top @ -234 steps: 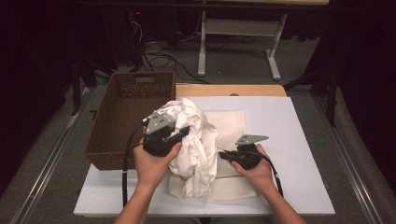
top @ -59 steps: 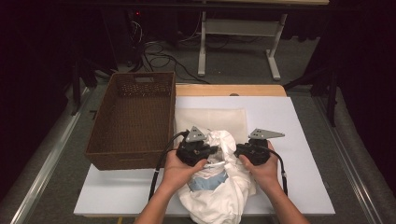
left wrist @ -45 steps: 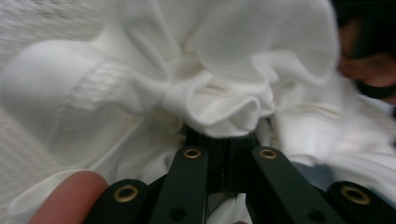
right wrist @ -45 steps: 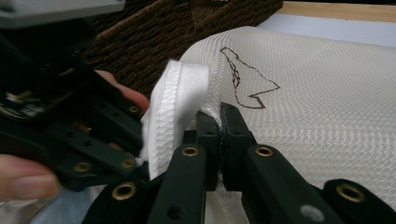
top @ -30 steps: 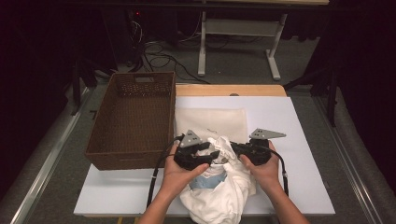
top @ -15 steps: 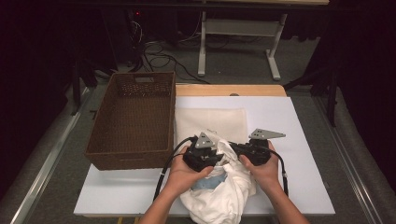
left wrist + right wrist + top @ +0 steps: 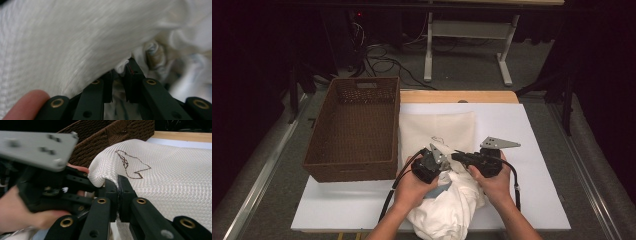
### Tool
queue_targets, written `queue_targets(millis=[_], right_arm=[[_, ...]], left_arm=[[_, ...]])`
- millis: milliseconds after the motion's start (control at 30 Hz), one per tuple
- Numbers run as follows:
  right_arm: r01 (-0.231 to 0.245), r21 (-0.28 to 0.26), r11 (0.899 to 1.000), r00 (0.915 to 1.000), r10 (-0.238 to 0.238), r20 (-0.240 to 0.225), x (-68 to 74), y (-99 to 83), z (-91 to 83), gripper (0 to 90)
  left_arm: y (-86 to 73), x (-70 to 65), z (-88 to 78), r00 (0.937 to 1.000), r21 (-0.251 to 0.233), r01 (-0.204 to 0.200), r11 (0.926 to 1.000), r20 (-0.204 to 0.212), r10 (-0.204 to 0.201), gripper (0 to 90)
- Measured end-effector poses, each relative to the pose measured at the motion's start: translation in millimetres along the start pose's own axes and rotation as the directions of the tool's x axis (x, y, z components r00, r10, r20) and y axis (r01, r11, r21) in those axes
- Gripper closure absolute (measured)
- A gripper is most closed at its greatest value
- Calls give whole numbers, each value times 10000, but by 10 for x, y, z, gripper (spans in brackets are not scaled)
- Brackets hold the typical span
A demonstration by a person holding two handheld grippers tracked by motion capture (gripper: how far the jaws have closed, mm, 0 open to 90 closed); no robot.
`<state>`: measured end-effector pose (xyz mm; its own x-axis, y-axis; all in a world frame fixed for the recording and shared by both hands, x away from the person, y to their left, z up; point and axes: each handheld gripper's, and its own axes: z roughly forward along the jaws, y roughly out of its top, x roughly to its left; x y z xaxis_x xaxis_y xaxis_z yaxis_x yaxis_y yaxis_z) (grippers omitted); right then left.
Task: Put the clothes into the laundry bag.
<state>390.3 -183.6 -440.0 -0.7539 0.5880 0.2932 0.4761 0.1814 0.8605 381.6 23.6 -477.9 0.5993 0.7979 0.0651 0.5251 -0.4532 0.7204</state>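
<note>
A crumpled white garment (image 7: pixel 452 207) lies bunched at the table's near edge, between the person's two hands. Behind it a cream woven cloth (image 7: pixel 437 131) with a brown stitched outline (image 7: pixel 132 166) lies flat. My left gripper (image 7: pixel 446 166) presses into the top of the bundle. Its jaws have just been closing, and in the left gripper view (image 7: pixel 120 68) they pinch a fold of the white garment (image 7: pixel 75 40). My right gripper (image 7: pixel 457 156) points left, close beside the left one. In the right gripper view (image 7: pixel 117 182) it is shut on the near edge of the woven cloth (image 7: pixel 175 177).
A brown wicker basket (image 7: pixel 357 125) stands open at the table's left, against the woven cloth's edge. The white tabletop (image 7: pixel 537 150) is bare to the right of the hands. A wooden strip (image 7: pixel 452 96) runs along the far edge.
The left hand has moved right and down onto the garment, ending close beside the right gripper. The right hand has kept still.
</note>
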Motion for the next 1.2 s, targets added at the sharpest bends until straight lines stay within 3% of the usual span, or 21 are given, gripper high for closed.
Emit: queue_targets(millis=[67,100,233,300,333,367,433,467,533,567,633,700,733,867,900,933,1033,1100,1133,1167,1200], right_arm=[[320,152,9994,9994,-322,153,30,-8,13,893],[302,170,9994,9994,-304,145,18,-14,17,893],[58,158,9999,9997,-61,230,-49,-31,16,893],[45,165,9999,9996,-49,266,-68,-37,10,893],[39,110,9999,9994,-43,333,-79,-36,6,893],[39,110,9999,9994,-43,333,-79,-36,6,893],[21,100,9999,9993,-24,363,-83,-35,7,893],[25,102,9999,9993,-29,371,-85,-38,13,893],[15,130,9999,9992,-20,390,-80,-42,18,893],[15,130,9999,9992,-20,390,-80,-42,18,893],[48,159,9999,9992,-54,404,-72,-44,19,892],[90,173,9998,9992,-97,389,-67,-48,18,893],[103,199,9997,9992,-111,391,-66,-51,19,893],[112,203,9997,9991,-120,397,-63,-55,22,892],[122,174,9998,9992,-128,372,-62,-54,16,893],[122,174,9998,9992,-128,372,-62,-54,16,893],[92,114,9999,9994,-96,342,-53,-49,-1,893],[164,117,9998,9994,-168,316,-46,-46,-2,893],[142,134,9998,9994,-146,329,-41,-45,-4,893],[124,114,9999,9994,-127,316,-34,-43,-4,893],[124,114,9999,9994,-127,316,-34,-43,-4,893]], left_arm=[[-11,22,-68,9985,-329,167,9993,530,-150,776],[-11,22,-68,9985,-329,167,9993,530,-150,761],[-10,113,-288,9810,-1070,959,9896,1784,-758,629],[-3,135,-397,9633,-1395,1353,9809,2503,-973,562],[10,113,-492,9430,-1633,1394,9767,3227,-807,501],[10,113,-492,9430,-1633,1394,9767,3227,-807,468],[35,31,-549,9343,-1815,1174,9764,3535,-466,425],[55,-81,-541,9268,-1766,871,9804,3752,-148,339],[61,-199,-447,9165,-1203,522,9914,4001,3,287],[61,-199,-447,9165,-1203,522,9914,4001,3,262],[44,-328,-303,9235,-480,-185,9987,3821,355,246],[8,-439,-110,9466,586,-808,9950,3170,582,307],[11,-448,-97,9525,624,-870,9943,2977,647,353],[20,-452,-133,9627,467,-1053,9933,2552,901,781],[18,-407,-167,9659,275,-706,9971,2517,614,835],[18,-407,-167,9659,275,-706,9971,2517,614,852],[35,-293,-230,9708,-146,131,9998,2398,-92,864],[61,-195,-290,9851,-740,772,9943,1591,-646,866],[66,-164,-305,9891,-912,979,9910,1193,-867,866],[66,-164,-305,9891,-912,979,9910,1193,-867,865],[68,-142,-310,9922,-1117,1108,9875,695,-1034,865]])
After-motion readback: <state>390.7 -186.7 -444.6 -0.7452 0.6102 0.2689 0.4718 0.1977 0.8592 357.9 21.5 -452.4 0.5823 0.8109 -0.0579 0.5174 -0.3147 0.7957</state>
